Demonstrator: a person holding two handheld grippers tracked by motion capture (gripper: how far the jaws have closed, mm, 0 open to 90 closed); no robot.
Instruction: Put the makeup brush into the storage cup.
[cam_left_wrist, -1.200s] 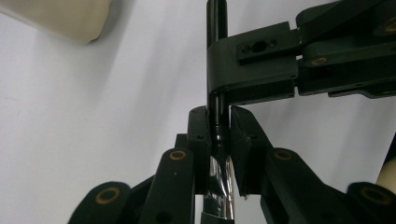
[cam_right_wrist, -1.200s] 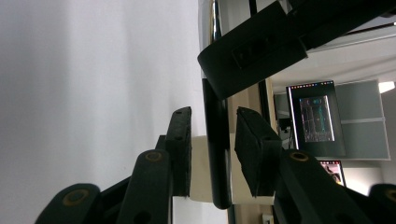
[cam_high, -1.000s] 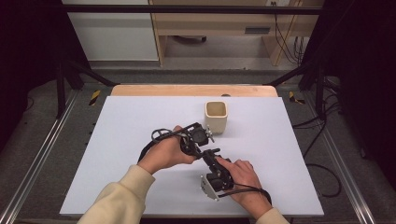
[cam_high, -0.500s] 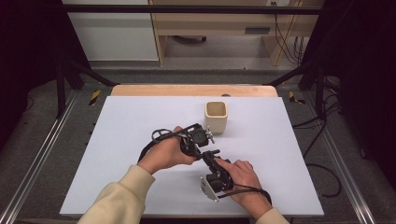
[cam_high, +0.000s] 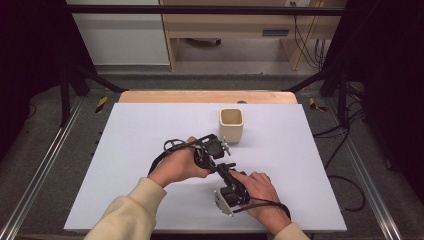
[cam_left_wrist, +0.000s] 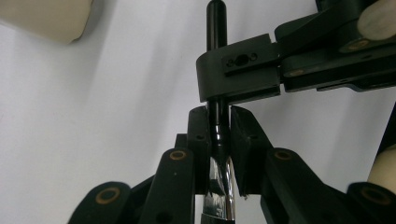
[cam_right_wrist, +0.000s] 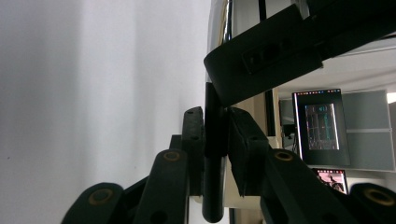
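Person is wearing cream long sleeves (cam_high: 131, 212), soft knit-looking fabric, cuffs ending at the wrists. Left gripper (cam_high: 218, 148) is showing as matte black, blocky, with a black cable (cam_high: 165, 152) looping back over the hand. Right gripper (cam_high: 226, 171) is also black, carrying a grey three-cornered plate (cam_high: 221, 201) at its rear and a black cable (cam_high: 265, 204) trailing past the wrist. In the left gripper view the jaws are looking like black linkage arms with brass-coloured round pivot bushings (cam_left_wrist: 178, 155) and small screw holes in the pads. The right gripper view is showing the same build: black links, brass-ringed pivots (cam_right_wrist: 171, 156), flat rectangular pads.
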